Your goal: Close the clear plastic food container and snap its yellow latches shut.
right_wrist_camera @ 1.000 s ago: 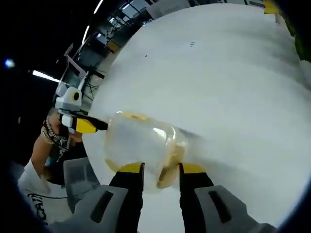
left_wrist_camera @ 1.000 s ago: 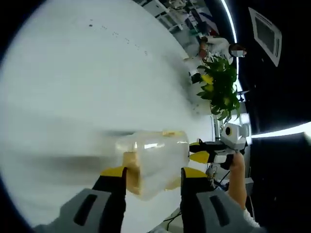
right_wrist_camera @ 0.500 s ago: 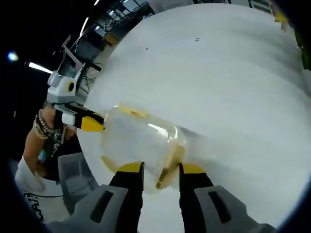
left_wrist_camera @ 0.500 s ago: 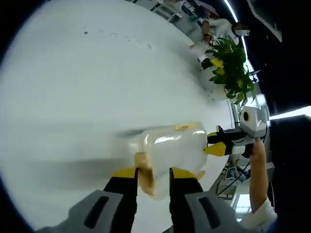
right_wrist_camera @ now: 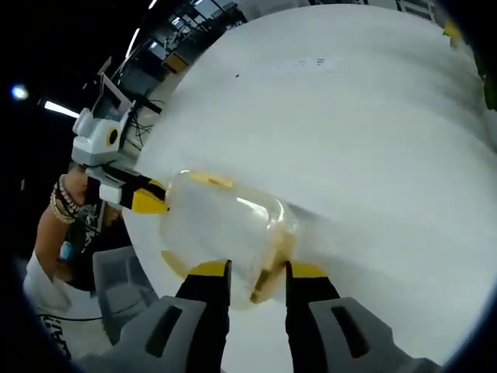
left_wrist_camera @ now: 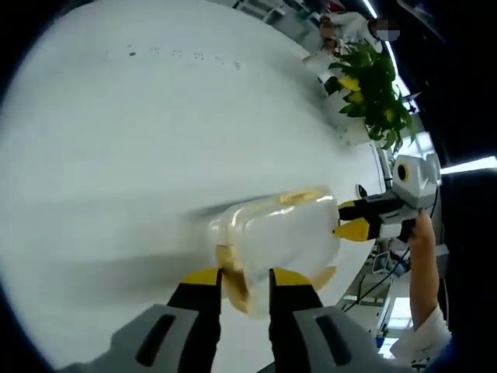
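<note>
We have the container (left_wrist_camera: 276, 237) low in the centre of both views, lid on, resting on the white table (left_wrist_camera: 116, 140). Our left gripper (left_wrist_camera: 245, 278) pinches the latch (left_wrist_camera: 231, 273) at one end and our right gripper (right_wrist_camera: 256, 270) pinches the opposite latch (right_wrist_camera: 268, 268). We judge this two-ended grip braces the box so the latches can be pressed home.

A leafy green plant (left_wrist_camera: 374, 89) stands beyond the white table (left_wrist_camera: 140, 140).

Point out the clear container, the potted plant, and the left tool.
clear container (left_wrist_camera: 283, 233): left gripper view, its clear top face.
potted plant (left_wrist_camera: 377, 89): left gripper view, green leaves.
left tool (left_wrist_camera: 245, 278): left gripper view, between its yellow tips.
</note>
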Demonstrator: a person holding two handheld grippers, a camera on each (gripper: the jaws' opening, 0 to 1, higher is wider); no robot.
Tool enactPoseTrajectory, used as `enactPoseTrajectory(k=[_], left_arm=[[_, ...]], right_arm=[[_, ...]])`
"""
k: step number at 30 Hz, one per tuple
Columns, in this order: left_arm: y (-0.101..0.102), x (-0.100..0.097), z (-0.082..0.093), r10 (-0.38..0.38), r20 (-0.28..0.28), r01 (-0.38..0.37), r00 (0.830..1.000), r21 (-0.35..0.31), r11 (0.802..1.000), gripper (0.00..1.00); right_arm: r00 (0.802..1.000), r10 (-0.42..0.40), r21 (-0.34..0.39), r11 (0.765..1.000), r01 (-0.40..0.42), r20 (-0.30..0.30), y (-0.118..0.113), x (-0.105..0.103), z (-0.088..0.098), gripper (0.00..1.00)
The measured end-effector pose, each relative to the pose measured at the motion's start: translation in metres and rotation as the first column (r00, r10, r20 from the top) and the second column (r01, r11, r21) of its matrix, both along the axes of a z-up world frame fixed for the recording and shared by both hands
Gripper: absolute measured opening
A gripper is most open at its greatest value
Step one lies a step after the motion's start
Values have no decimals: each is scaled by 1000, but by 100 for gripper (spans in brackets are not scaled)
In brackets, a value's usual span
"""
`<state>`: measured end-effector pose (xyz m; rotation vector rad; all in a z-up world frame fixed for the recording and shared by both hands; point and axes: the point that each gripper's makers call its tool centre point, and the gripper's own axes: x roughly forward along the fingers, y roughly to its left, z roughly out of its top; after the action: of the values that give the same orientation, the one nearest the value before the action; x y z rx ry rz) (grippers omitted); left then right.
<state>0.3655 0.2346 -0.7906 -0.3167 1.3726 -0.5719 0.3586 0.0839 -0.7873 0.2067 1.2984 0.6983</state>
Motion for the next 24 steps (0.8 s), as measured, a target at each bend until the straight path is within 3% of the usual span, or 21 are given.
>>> enactPoseTrajectory(k=[16, 24], left_arm=[[-1, 0, 4, -47, 24, 46, 999, 36, 998, 13], [1, 0, 3, -35, 10, 34, 999, 27, 999, 12]], right_arm=[[1000, 5, -11, 1000, -5, -1, 1, 9, 0, 23], [1000, 9, -3, 1000, -9, -1, 3, 5, 0, 23]])
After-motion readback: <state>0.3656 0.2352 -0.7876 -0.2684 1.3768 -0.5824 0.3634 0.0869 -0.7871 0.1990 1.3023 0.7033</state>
